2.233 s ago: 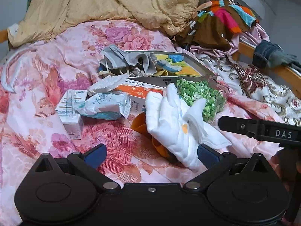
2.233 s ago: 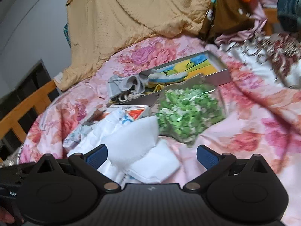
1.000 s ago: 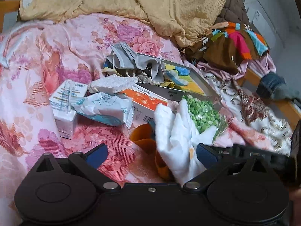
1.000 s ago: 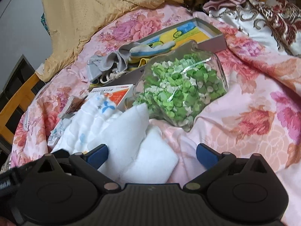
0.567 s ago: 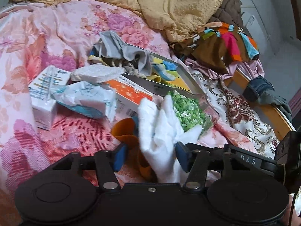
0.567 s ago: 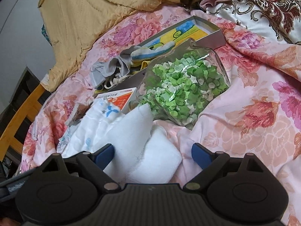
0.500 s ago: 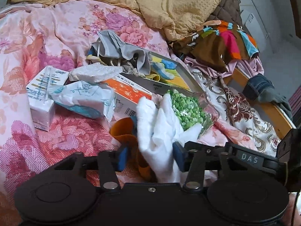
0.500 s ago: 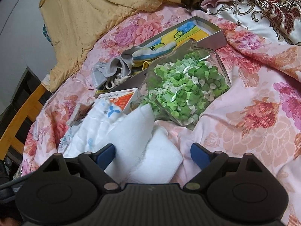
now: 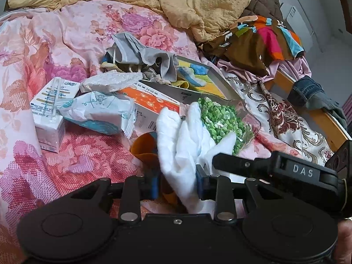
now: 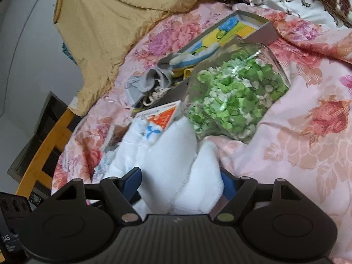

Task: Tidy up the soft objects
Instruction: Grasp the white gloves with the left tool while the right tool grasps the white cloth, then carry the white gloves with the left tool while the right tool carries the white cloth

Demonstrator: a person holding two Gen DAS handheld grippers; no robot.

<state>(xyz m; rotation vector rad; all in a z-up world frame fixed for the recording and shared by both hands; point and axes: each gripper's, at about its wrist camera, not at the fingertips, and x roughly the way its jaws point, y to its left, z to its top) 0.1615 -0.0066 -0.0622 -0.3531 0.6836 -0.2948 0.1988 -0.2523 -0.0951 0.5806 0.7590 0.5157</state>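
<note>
Nearest the lens, lower centre of both views, your left gripper [image 9: 177,186] is pinched on the white cloth [image 9: 182,145], blue pads pressed into the fabric. Your right gripper [image 10: 181,183] has its fingers narrowed onto the same white cloth [image 10: 173,165], which bulges between them; grip appears made on both sides.

Judgement: lift both ends level and draw them apart evenly, so the cloth clears the orange item [image 9: 144,145] beneath it and the clear bag of green pieces [image 10: 235,101] just beyond. The open box [image 9: 204,83], mid-frame with grey fabric [image 9: 143,52] spilling over it, looks the likely destination.

Change noted: a second ago both sets of fingers stood wide around the cloth; both have since closed.
</note>
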